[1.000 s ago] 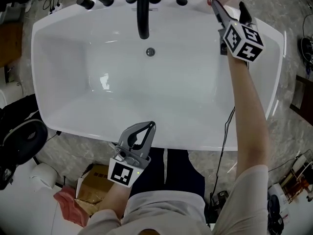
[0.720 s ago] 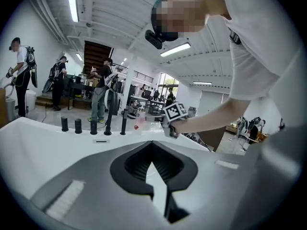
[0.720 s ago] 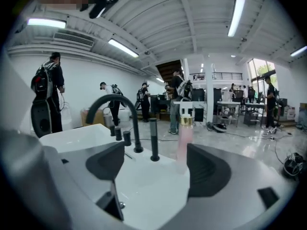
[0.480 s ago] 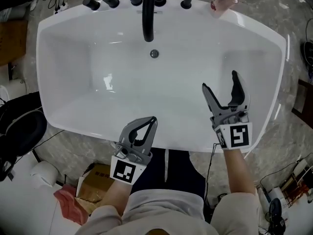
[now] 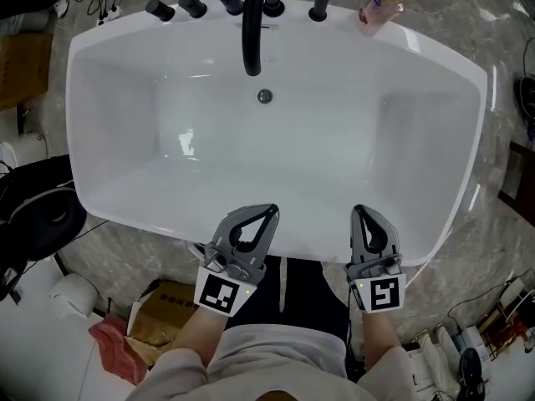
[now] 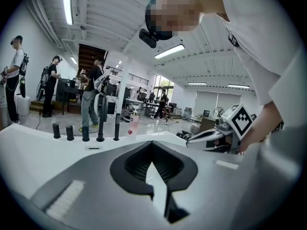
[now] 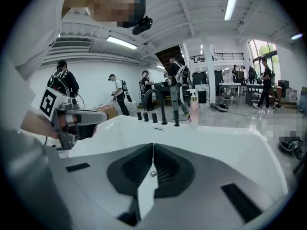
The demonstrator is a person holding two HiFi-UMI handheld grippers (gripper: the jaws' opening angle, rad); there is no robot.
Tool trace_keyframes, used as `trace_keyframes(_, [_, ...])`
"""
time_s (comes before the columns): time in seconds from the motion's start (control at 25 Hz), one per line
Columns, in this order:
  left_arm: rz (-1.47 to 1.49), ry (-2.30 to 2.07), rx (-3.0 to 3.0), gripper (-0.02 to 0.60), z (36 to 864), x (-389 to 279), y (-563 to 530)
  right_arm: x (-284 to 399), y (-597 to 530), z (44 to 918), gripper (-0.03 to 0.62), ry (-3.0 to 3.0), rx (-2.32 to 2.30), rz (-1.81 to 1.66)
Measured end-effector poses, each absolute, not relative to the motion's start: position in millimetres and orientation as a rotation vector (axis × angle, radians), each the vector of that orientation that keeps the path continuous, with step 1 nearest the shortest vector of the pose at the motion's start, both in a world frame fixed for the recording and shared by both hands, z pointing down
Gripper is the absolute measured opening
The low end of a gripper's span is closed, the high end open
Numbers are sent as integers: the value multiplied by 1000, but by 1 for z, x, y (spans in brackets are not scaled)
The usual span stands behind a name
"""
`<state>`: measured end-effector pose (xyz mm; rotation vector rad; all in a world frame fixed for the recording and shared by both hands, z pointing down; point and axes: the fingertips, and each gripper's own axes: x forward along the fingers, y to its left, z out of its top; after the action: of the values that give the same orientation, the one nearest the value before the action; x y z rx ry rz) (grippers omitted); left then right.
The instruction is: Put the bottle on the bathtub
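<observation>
A pale pink bottle with a white cap (image 5: 380, 5) stands on the far right corner of the white bathtub's rim (image 5: 311, 246), free of both grippers. It also shows small in the left gripper view as the bottle (image 6: 133, 124) and in the right gripper view as the bottle (image 7: 193, 104). My right gripper (image 5: 361, 210) hovers over the near rim, far from the bottle. Its jaws have just been closing and their tips (image 7: 153, 144) meet with nothing between them. My left gripper (image 5: 272, 210) sits beside it, shut and empty (image 6: 151, 142).
A black faucet (image 5: 255, 23) and black knobs (image 5: 175, 7) line the far rim, with a drain (image 5: 265, 96) below them. A cardboard box (image 5: 163, 307) and pink cloth (image 5: 117, 349) lie on the floor at lower left. Several people stand in the background (image 6: 91, 97).
My right gripper drew back from the bottle at the far right corner to the near rim and went from open to shut. The bottle stays on the rim. My left gripper barely shifted.
</observation>
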<state>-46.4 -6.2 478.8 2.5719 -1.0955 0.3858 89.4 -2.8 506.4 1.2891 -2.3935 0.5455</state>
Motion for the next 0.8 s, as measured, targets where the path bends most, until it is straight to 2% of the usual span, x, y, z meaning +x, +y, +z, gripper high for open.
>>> trace_keyframes(0.04, [386,-1095,2575,9,478,-45,-6,89,1,507,3,-2398,1263,550])
trace_keyframes(0.8, [352,-1089,2641,9,446,-30,9,83,21,476,3,-2497,1268,516])
